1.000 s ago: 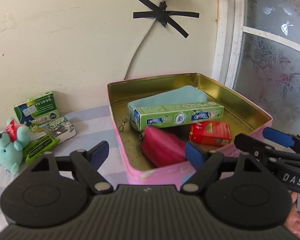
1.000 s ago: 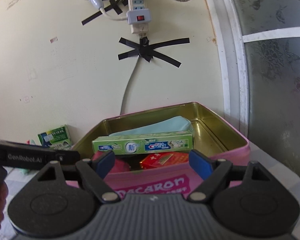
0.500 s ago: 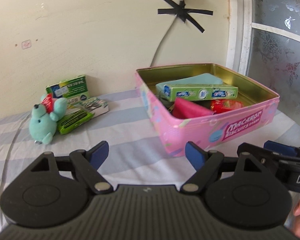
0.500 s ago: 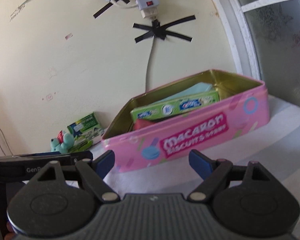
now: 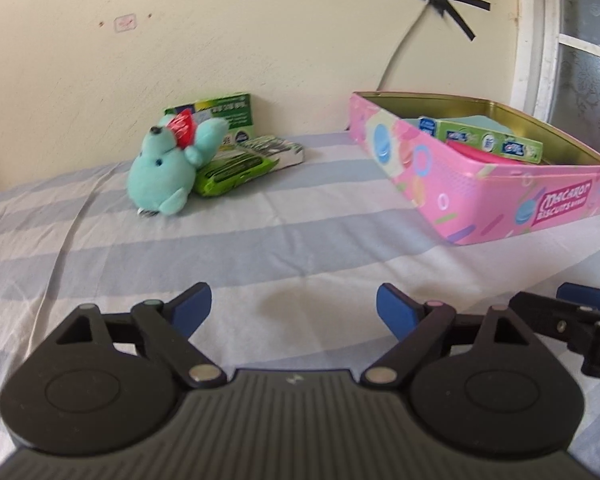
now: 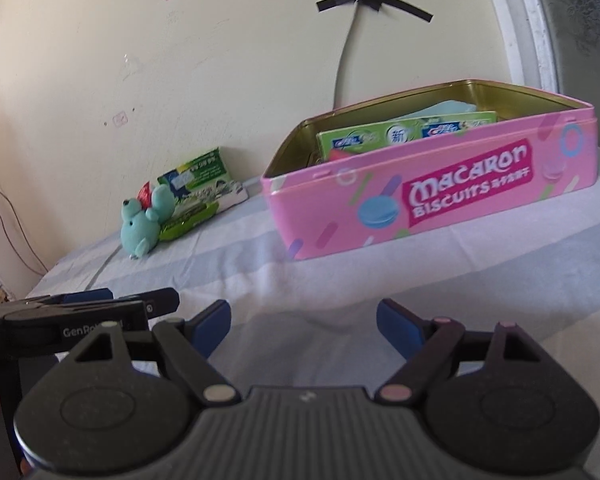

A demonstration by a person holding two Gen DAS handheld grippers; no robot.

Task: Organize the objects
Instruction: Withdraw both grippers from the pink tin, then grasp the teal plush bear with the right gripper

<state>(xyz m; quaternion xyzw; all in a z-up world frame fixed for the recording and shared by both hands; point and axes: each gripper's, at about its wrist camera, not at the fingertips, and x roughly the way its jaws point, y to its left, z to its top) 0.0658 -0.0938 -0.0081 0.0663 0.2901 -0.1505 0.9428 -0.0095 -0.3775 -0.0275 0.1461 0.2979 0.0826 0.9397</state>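
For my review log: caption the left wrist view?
Open left gripper over striped cloth, teal plush left, pink tin right.

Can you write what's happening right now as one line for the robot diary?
left gripper: open, empty | right gripper: open, empty | pink biscuit tin: toothpaste box inside | teal plush bear: outside, on striped cloth

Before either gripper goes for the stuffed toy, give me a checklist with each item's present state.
1. Left gripper open and holding nothing: ok.
2. Right gripper open and holding nothing: ok.
3. Stuffed toy in view and reachable across bare sheet: ok.
4. Toy free of neighbours: not ok, it leans against the green packet, with a green box behind.
5. Room left in the tin: cannot tell, the toothpaste box and other things already lie inside.
6. Toy's far side unobstructed: cannot tell.
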